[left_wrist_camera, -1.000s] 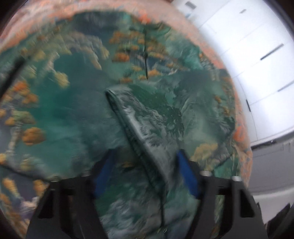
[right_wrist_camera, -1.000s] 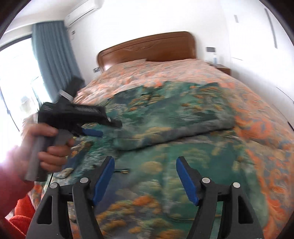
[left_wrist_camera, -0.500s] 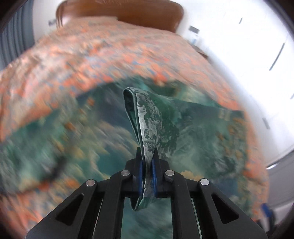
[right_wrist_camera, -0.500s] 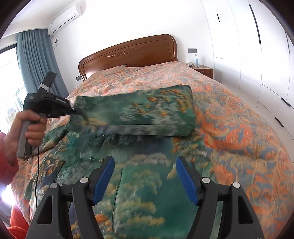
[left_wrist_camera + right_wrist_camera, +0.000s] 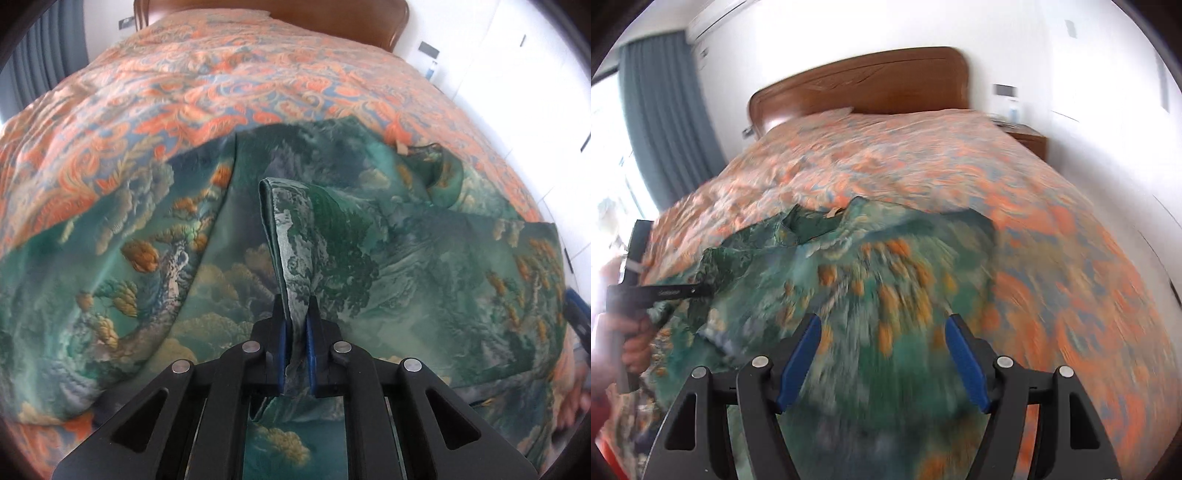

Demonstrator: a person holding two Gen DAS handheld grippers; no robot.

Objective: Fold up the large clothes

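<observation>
A large green garment [image 5: 388, 236] printed with trees and clouds lies spread on the bed. My left gripper [image 5: 295, 325] is shut on a folded edge of it, and the pinched fold stands up ahead of the blue pads. In the right wrist view the same garment [image 5: 886, 280] fills the middle, blurred. My right gripper [image 5: 882, 339] hovers over it, open, with nothing between its fingers. At the left edge of that view a hand holds the left gripper [image 5: 701, 290], whose tip is clamped on the cloth's edge.
An orange patterned bedspread [image 5: 1071, 258] covers the whole bed under the garment. A wooden headboard [image 5: 860, 85] stands at the far end, a nightstand [image 5: 1027, 138] to its right, grey-blue curtains [image 5: 665, 122] at the left. White wardrobe doors [image 5: 535, 92] run along the right side.
My left gripper closed on the garment's folded edge and carried it up across the bed. My right gripper swept sideways over the garment, staying open.
</observation>
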